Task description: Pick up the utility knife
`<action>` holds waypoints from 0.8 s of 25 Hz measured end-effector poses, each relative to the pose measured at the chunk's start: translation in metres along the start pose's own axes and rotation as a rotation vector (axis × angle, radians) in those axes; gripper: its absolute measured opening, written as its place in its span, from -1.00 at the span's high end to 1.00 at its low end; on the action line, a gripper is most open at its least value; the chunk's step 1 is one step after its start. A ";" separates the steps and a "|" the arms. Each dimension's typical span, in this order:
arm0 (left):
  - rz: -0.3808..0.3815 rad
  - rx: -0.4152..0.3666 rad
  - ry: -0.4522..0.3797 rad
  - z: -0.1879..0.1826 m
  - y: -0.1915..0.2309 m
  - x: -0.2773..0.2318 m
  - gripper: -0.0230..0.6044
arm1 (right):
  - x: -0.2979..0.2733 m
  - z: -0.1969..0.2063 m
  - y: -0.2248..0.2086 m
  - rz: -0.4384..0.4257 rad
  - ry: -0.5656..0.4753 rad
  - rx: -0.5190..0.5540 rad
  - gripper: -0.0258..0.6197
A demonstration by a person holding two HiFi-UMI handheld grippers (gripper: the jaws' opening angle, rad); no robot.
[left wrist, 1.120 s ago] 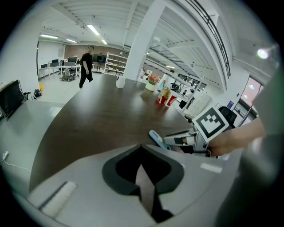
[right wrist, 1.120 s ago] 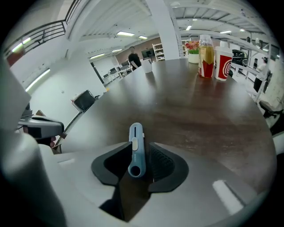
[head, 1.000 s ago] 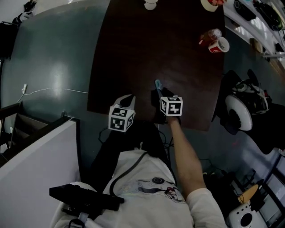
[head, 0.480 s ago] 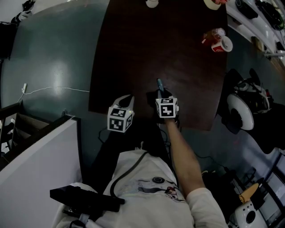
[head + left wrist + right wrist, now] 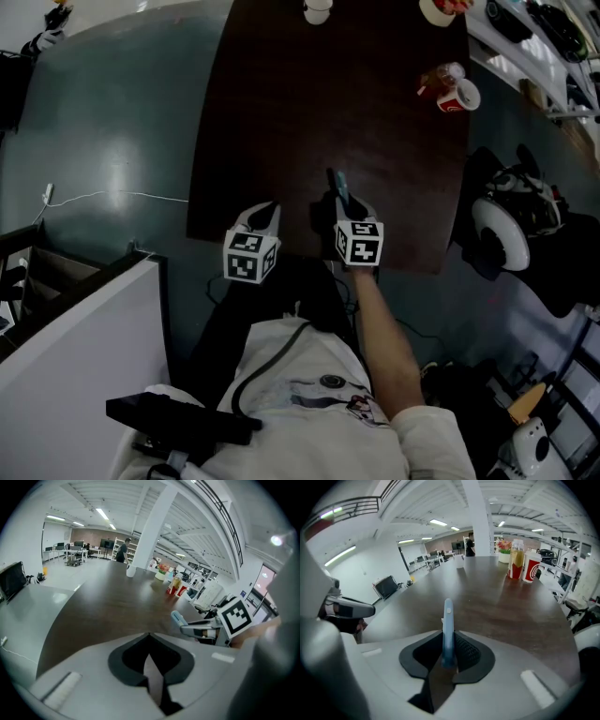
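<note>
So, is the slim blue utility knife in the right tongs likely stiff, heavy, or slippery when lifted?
Likely stiff: the slim light-blue plastic utility knife juts straight out of the right tongs without sagging. Probably light, being thin and narrow. Its smooth sides might slip or pivot, as the tongs grip only one end.

Dark brown wooden counter [image 5: 281, 84], red-and-white mug [image 5: 463, 95] far right, clear plastic bottle [image 5: 439, 77] just beside it, small white cup [image 5: 317, 9] at far edge, thin white cable [image 5: 112, 194] on the floor.
</note>
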State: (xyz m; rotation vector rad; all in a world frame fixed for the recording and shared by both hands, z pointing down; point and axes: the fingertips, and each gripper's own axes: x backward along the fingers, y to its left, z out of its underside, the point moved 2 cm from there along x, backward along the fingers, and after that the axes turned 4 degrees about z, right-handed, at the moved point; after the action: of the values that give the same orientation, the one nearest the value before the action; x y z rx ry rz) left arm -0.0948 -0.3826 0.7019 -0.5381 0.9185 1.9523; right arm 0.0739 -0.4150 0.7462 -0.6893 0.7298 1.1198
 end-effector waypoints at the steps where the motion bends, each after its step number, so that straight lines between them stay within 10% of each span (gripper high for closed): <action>1: 0.001 -0.006 -0.016 -0.004 -0.001 0.003 0.94 | 0.010 -0.003 0.001 -0.003 -0.028 -0.010 0.69; 20: 0.072 -0.237 -0.401 -0.098 -0.075 0.078 0.94 | 0.181 -0.086 0.026 0.096 -0.551 -0.033 0.70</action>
State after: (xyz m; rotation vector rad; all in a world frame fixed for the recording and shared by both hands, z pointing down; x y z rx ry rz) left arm -0.0692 -0.3919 0.5588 -0.2312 0.4637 2.1444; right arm 0.0826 -0.3791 0.5480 -0.3448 0.2751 1.3347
